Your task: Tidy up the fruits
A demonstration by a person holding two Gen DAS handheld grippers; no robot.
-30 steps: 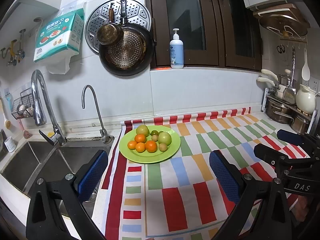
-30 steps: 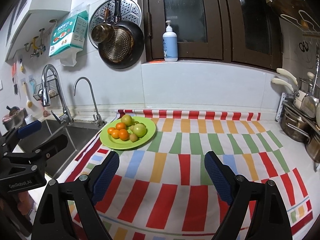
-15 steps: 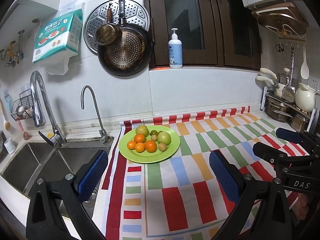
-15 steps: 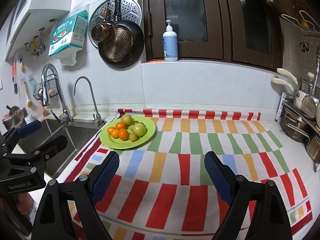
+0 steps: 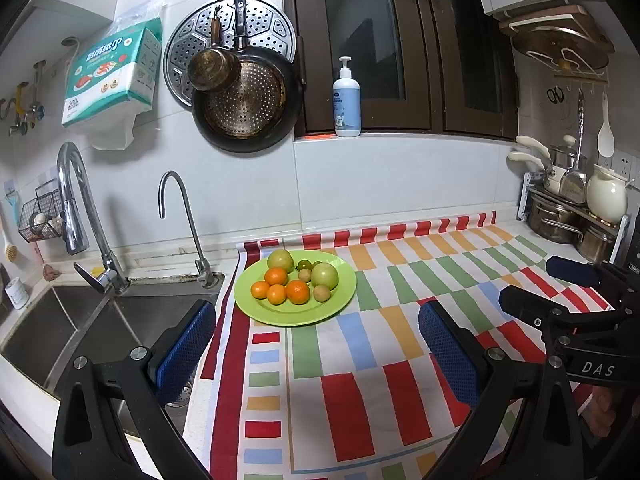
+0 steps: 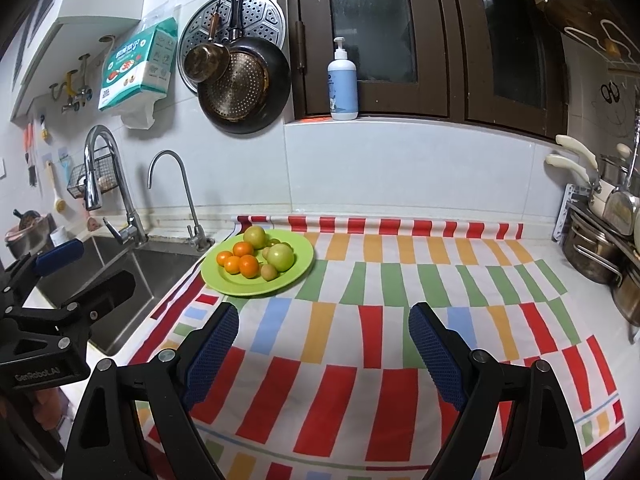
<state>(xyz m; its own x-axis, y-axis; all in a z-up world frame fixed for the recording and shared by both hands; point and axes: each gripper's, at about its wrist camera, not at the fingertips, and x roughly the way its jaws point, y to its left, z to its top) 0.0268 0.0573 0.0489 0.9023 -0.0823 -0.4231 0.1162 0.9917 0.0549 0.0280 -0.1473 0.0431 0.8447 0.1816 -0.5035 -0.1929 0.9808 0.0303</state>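
Fruit: we count four oranges (image 5: pixel 280 287), two big green fruits (image 5: pixel 324 275), two small tan ones and some small dark green ones, all gathered on one plate (image 5: pixel 344 300); none lies loose on the cloth (image 5: pixel 372 352).
Plate: it sits at the far left of the cloth, just beside the sink (image 5: pixel 80 320), with its left rim close to the cloth's left edge.
Left tongs (image 5: pixel 316 356): wide open, holding nothing, raised over the near left of the cloth, with the left pad over the sink's rim.
Right tongs (image 6: pixel 324 348): wide open, holding nothing, raised over the near middle of the cloth.
Progress: we judge that the fruit lies together as a finished gathering would leave it. The same plate would equally fit a pile waiting to be sorted by kind, as the oranges cluster near and left while the green fruit lies far and right. We cannot tell which.
Edges: the sink drops off left of the plate; pots (image 6: pixel 592 248) crowd the right end; the wall closes the far side.
Open room: we see the whole middle and right of the cloth bare, with a free path from both tongs to the plate.
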